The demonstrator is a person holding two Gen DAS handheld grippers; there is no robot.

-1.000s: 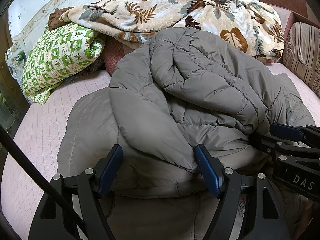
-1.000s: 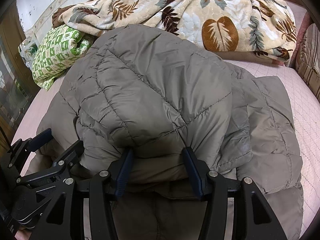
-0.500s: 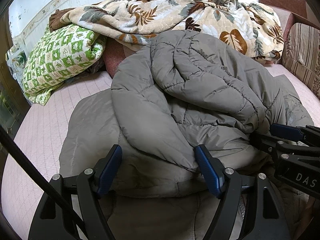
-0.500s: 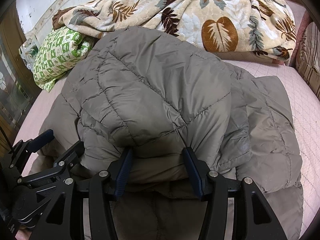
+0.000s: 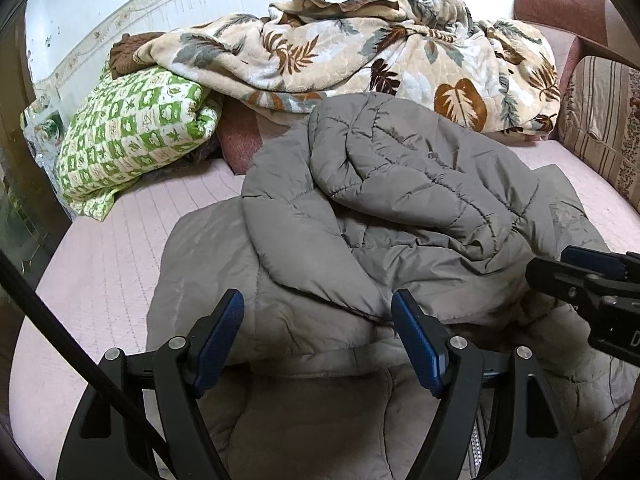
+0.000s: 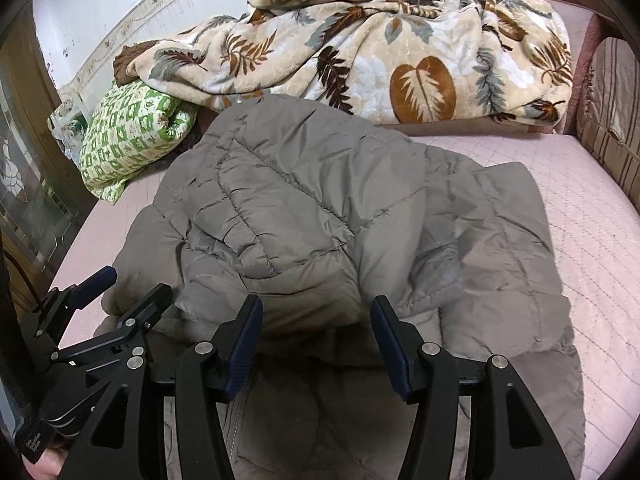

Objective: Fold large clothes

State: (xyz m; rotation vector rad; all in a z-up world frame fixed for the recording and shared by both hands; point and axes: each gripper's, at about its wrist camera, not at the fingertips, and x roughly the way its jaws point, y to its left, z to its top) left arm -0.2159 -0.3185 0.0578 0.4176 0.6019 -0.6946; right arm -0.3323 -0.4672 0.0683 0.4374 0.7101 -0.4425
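Puffy grey quilted jacket (image 5: 400,216) lies bunched in the middle of the bed (image 5: 120,240), its upper part folded down over itself toward the near edge. Judging by its look, it will handle as light, soft and springy, with a slick shell that may slide from a shallow pinch, so you would do best to take hold deep on a thick seam or the hem near the front fold.

Your left hand-held gripper (image 5: 318,344) is spread wide, its blue fingers either side of the near fold; whether they touch the fabric is hard to tell. Your right hand-held gripper (image 6: 316,344) is likewise spread and holds nothing, sitting close against the same fold.

Leaf-print blanket (image 6: 360,52) and green checked quilt (image 5: 132,136) sit along the far edge.
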